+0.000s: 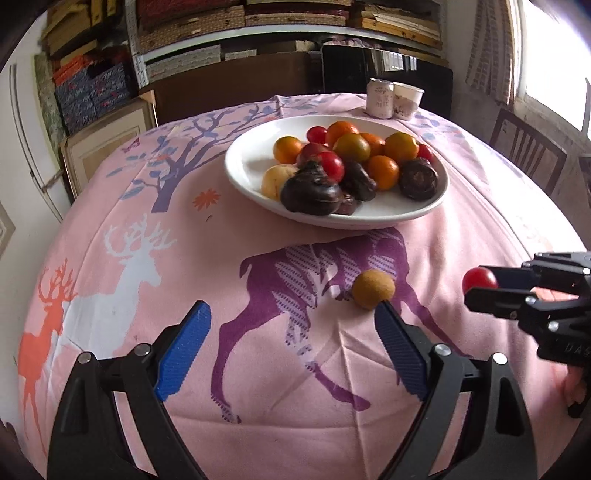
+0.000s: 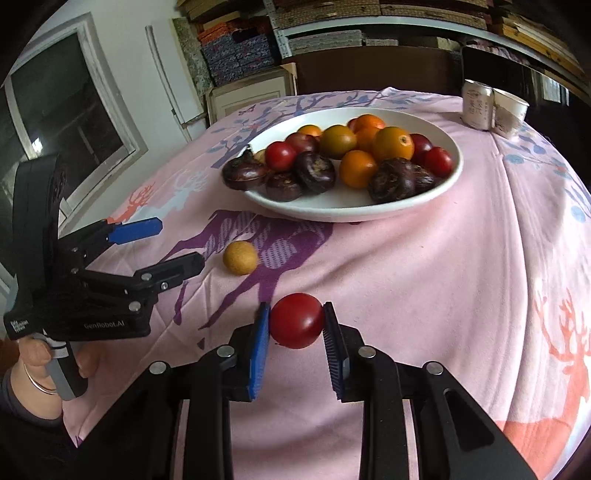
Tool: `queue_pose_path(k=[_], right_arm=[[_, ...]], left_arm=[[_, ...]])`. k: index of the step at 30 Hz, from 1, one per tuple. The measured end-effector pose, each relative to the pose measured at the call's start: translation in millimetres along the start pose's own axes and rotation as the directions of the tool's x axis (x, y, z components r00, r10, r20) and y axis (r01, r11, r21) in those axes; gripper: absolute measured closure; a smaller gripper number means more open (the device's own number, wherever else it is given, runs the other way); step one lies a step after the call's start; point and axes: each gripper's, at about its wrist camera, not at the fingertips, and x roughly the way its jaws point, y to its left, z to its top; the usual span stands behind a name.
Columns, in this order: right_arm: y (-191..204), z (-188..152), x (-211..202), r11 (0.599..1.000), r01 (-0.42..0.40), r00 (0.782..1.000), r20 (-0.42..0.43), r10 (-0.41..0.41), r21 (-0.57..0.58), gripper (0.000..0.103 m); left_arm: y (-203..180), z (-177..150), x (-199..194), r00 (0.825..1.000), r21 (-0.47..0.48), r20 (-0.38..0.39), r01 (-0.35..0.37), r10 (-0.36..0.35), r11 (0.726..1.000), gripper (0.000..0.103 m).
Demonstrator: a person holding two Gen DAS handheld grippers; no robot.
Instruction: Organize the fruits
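Pink deer-print tablecloth [image 2: 424,258] (packed shelves [image 1: 295,22] behind)

A table covered by a pink deer-print cloth [image 1: 110,295] carries a white plate [image 1: 243,162] at upper centre, a tan fruit [image 1: 373,288] at lower right, and a can [image 1: 380,98] and paper cup [image 1: 408,100] at the top.

plate [image 2: 452,173] 1 | loose tan fruit [image 2: 240,257] 1 | cups [image 2: 511,107] 2

Shelves [image 1: 295,22] stacked with boxes and mats fill 12 o'clock. A bright window [image 1: 550,55] glows at 2 o'clock above a wooden chair [image 1: 524,147]; white wall [image 1: 22,122] at 9 o'clock.
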Motion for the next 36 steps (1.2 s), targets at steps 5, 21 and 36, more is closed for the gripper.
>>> queue_pose_path(k=[5,21,36], right_arm=[[-33,-8,-15,0.996,-0.002,1.0,0.022,0.0,0.093,0.074],[-45,16,-42,0.995,-0.047,0.996,0.084,0.04,0.087,0.074],[-48,140,8,0.99,-0.041,0.991,0.133,0.023,0.137,0.042]], left_arm=[[-33,17,14,0.999,0.048,-0.027,0.026,-0.025,0.998,0.016],[-15,40,-21,0.985,-0.02,0.061,0.165,-0.164,0.986,0.074],[44,136,38,0.992,-0.216,0.05,0.123,-0.115,0.969,0.019]])
